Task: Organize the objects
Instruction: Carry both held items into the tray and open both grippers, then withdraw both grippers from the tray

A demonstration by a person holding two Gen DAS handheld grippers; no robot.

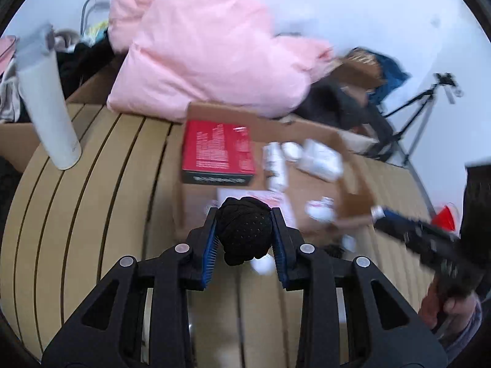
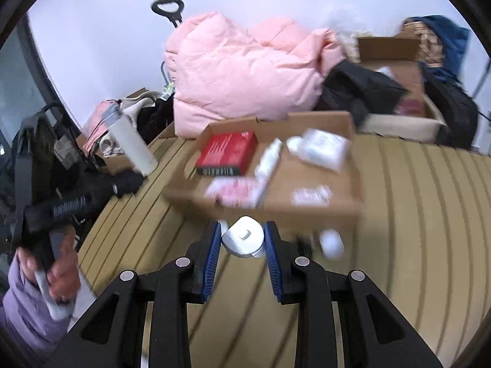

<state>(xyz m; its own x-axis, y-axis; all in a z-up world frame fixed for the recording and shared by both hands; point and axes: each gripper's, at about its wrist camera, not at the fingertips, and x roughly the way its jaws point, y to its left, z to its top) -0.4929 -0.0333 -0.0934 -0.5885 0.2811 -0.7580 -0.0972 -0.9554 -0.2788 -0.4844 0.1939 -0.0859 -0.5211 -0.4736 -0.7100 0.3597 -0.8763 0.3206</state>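
Black mesh bundle [image 1: 245, 230] clamped tight in the left hand-held gripper [image 1: 245, 214], held above the slatted tabletop [image 1: 101, 184], just short of the open cardboard box [image 2: 307, 208]. Over on the right hand-held gripper [image 2: 242, 230], the blue pads pinch a small white case [image 2: 244, 239], also near the box's front wall. Inside that box: a red box [image 1: 218, 150] and blurred white packets [image 1: 319, 156]. Behind, a pink puffy coat [image 2: 245, 70]; a white bottle [image 1: 49, 104] stands off to the side.
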